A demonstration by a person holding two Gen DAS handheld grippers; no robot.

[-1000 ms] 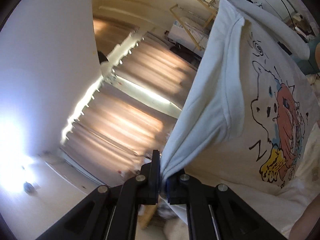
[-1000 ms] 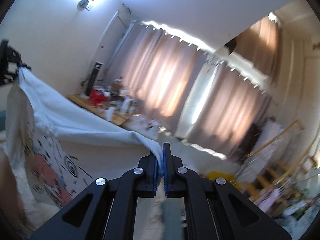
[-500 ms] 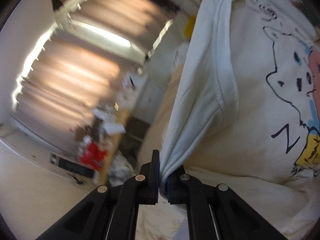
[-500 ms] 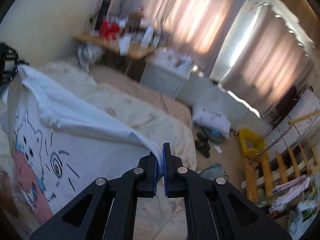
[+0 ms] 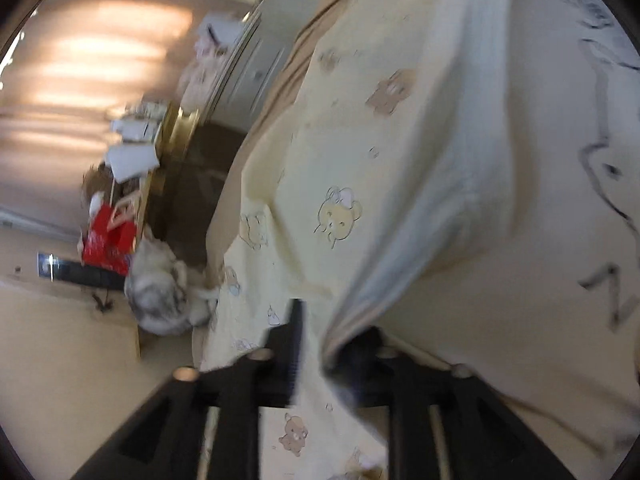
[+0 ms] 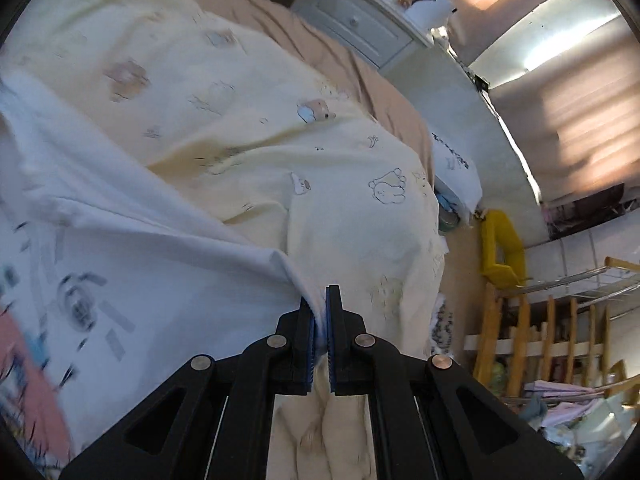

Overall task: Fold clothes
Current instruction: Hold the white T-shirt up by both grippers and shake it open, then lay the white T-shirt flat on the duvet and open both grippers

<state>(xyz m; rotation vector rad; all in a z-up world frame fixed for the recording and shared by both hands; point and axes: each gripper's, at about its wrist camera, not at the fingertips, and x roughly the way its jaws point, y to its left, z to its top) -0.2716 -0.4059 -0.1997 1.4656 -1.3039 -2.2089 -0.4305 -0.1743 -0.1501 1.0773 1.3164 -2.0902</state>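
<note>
Shirt [image 6: 152, 264] is a white tee with a cartoon print, held up over the bed [image 6: 248, 80], not lying flat on it. Right gripper [image 6: 319, 312]: jaws nearly closed, pinching a bunched corner of the cloth between the blue pads. Left gripper [image 5: 320, 344]: this view is badly blurred; jaws stand apart with a gap, the cloth's gathered edge hangs against the right-hand jaw, and I cannot tell whether that counts as a grip or a release.

Step, as I judge it: spreading the shirt out over the bed so it can be laid flat for folding. No fold shows in the cloth; the print side faces the left camera.

Next move calls for: keep the top edge taut between the two grippers, bring the hem down onto the bed first, then lower the rest without bunching. Confirm the left hold before pulling.

Edges and room:
- Bed is covered by a pale yellow bear-print quilt [image 5: 332, 168], rumpled, so the cloth may drag on ridges.
- Quilt drops off at the bed's far side toward a white nightstand [image 6: 360, 20] and at its foot toward a yellow object [image 6: 500, 244] and wooden rack [image 6: 560, 332] on the floor.
- Broad open quilt area lies directly beyond the shirt; enough to spread the tee.
</note>
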